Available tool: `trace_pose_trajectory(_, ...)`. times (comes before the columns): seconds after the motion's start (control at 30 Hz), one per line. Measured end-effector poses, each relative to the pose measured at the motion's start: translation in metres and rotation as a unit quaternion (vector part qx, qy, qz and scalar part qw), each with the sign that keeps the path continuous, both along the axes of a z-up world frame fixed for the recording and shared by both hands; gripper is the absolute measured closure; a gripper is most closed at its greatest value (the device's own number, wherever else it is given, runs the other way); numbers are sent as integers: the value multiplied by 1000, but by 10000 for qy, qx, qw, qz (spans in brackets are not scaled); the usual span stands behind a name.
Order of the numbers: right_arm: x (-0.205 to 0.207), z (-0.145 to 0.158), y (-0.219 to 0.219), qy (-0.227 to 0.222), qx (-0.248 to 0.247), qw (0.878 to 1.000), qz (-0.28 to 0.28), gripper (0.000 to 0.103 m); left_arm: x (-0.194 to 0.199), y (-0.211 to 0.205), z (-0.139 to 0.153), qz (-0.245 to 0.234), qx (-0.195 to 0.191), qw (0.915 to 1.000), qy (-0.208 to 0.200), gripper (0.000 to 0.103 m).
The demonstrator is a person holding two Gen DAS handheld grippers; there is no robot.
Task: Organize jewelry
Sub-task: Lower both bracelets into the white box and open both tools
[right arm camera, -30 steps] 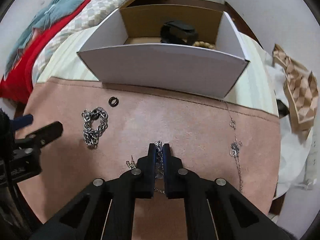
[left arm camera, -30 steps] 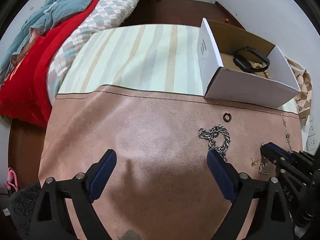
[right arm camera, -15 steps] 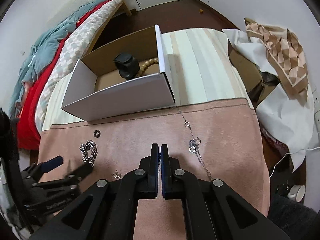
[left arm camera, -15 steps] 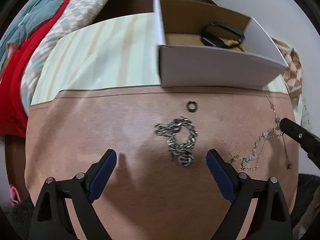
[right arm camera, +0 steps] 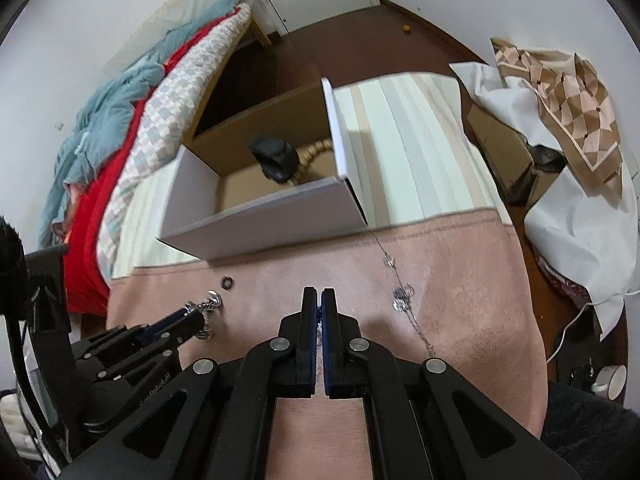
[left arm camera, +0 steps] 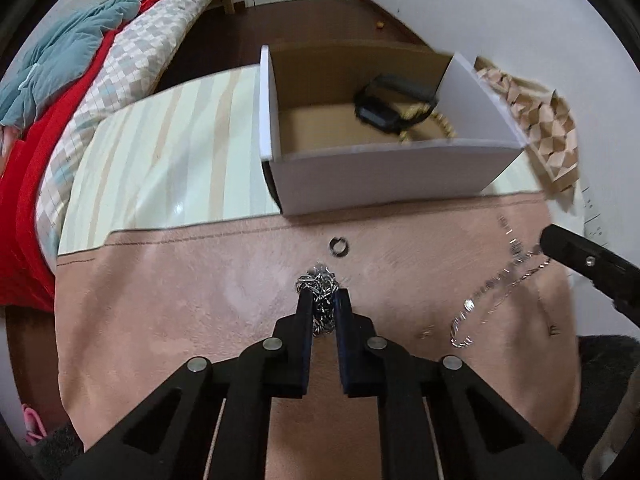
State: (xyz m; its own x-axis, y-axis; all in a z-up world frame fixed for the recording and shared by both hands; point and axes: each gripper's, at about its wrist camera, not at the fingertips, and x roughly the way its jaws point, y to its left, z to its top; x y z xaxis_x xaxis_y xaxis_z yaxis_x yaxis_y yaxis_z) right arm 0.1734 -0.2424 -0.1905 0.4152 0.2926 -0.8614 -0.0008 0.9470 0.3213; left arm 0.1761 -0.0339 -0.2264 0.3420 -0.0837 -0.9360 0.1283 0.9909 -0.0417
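Observation:
On the pink suede mat [left arm camera: 180,300] my left gripper [left arm camera: 323,296] points down, its jaws closing with the pads pressed on the bunched chunky silver chain [left arm camera: 320,280]. A small black ring [left arm camera: 339,247] lies just beyond it. My right gripper [right arm camera: 320,292] is shut on a thin silver chain [left arm camera: 492,284], which dangles from its tips above the mat in the left wrist view. The open white cardboard box [left arm camera: 380,176] stands behind the mat and holds a black watch [left arm camera: 384,114] and a beaded bracelet [left arm camera: 448,128].
Another fine necklace [right arm camera: 404,300] with small rings lies on the mat's right side, and a tiny earring [left arm camera: 426,332] near the front. A striped cloth [left arm camera: 168,152] covers the table beyond the mat. A bed with blankets [right arm camera: 120,120] is on the left, bags and paper [right arm camera: 560,140] on the right.
My left jaws came over the chunky chain and closed on it. The right gripper rose and rolled, lifting the thin chain off the mat.

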Motion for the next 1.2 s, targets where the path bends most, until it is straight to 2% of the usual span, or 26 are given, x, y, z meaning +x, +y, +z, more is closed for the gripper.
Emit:
trace_pose_trajectory(0.17,4,33,3,-294,172,9994,58,101,3,9,35,-46,-417,9990,-144,95)
trace_pose_trajectory(0.3,12,66,5,-566,404,9975,114,101,15,9,76,-196,-595,9971,-441,95)
trace_pose_trajectory(0.47,38,109,8,-927,576,9937,246,101,38,8,127,-325,-812,9925,-858,95)
trace_pose_trajectory(0.57,59,119,14,-945,546,9933,385,101,57,11,141,-328,-889,9909,-954,95)
trace_pose_trajectory(0.7,87,111,25,-764,449,9945,550,101,88,15,129,-292,-865,9927,-793,95)
trace_pose_trajectory(0.97,120,67,38,-141,521,9965,630,101,140,26,69,-189,-909,9957,28,95)
trace_pose_trajectory(1.03,127,58,41,24,619,9959,660,101,148,25,63,-238,-929,9953,152,94)
trace_pose_trajectory(1.1,133,43,44,376,866,9926,758,101,156,25,61,-190,-959,9949,248,94)
trace_pose_trajectory(1.2,138,29,47,730,1052,9880,864,100,165,27,67,-98,-1000,9947,227,91)
